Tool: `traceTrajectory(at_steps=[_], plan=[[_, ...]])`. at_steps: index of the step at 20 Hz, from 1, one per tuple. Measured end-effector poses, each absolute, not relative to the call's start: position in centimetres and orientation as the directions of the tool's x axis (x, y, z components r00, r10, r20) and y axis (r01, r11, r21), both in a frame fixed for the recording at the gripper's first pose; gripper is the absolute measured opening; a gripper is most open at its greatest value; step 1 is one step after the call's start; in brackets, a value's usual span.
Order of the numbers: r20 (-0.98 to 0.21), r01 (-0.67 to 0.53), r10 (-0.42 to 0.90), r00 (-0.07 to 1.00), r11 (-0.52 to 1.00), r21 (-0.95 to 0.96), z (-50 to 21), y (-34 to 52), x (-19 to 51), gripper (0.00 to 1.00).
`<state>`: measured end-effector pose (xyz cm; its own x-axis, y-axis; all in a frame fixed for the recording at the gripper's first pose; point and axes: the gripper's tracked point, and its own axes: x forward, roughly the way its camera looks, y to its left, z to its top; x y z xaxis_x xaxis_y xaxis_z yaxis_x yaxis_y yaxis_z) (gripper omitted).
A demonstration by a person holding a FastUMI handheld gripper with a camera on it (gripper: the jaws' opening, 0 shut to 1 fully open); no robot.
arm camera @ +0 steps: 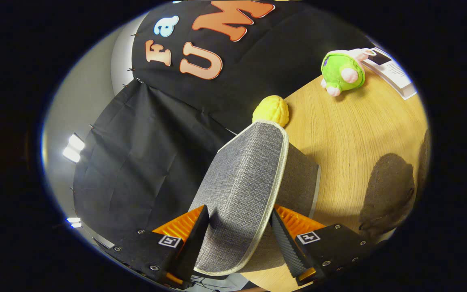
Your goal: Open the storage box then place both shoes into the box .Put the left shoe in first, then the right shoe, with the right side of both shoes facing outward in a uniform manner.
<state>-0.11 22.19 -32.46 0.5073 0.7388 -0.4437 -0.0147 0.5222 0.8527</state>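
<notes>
A grey fabric storage box (pixel 298 178) with pale trim stands on the wooden table (pixel 351 138). Its grey lid (pixel 241 190) is raised and runs forward between my fingers. The gripper (pixel 239 227) is shut on the lid's near edge, one finger on each face. The view is tilted, so the table slopes away to the right. A dark grey shoe (pixel 387 194) lies on the table to the right of the box. The inside of the box is hidden behind the lid.
A yellow ridged toy (pixel 271 110) sits just beyond the lid's far end. Farther back lie a green and pink plush toy (pixel 342 72) and a white booklet (pixel 393 73). Black cloth walls (pixel 144 162) close the left and far sides.
</notes>
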Motion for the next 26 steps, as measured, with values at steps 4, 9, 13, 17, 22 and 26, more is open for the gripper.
traceTrajectory(at_steps=[4, 9, 13, 17, 22, 26], plan=[[-0.456, -0.010, 0.698, 0.552, 0.552, 0.833, -32.2, 20.4, 0.6, 0.71], [-0.463, -0.018, 0.668, 0.582, 0.581, 0.814, -31.4, 19.1, 1.0, 0.32], [-0.450, -0.045, 0.664, 0.597, 0.588, 0.808, -29.1, 19.4, 1.5, 0.16], [-0.383, -0.101, 0.674, 0.631, 0.561, 0.821, -25.0, 20.5, 2.3, 0.14], [-0.327, -0.190, 0.688, 0.648, 0.561, 0.806, -19.7, 23.3, 3.5, 0.15], [-0.302, -0.211, 0.699, 0.648, 0.546, 0.811, -17.7, 26.8, 4.2, 0.15]])
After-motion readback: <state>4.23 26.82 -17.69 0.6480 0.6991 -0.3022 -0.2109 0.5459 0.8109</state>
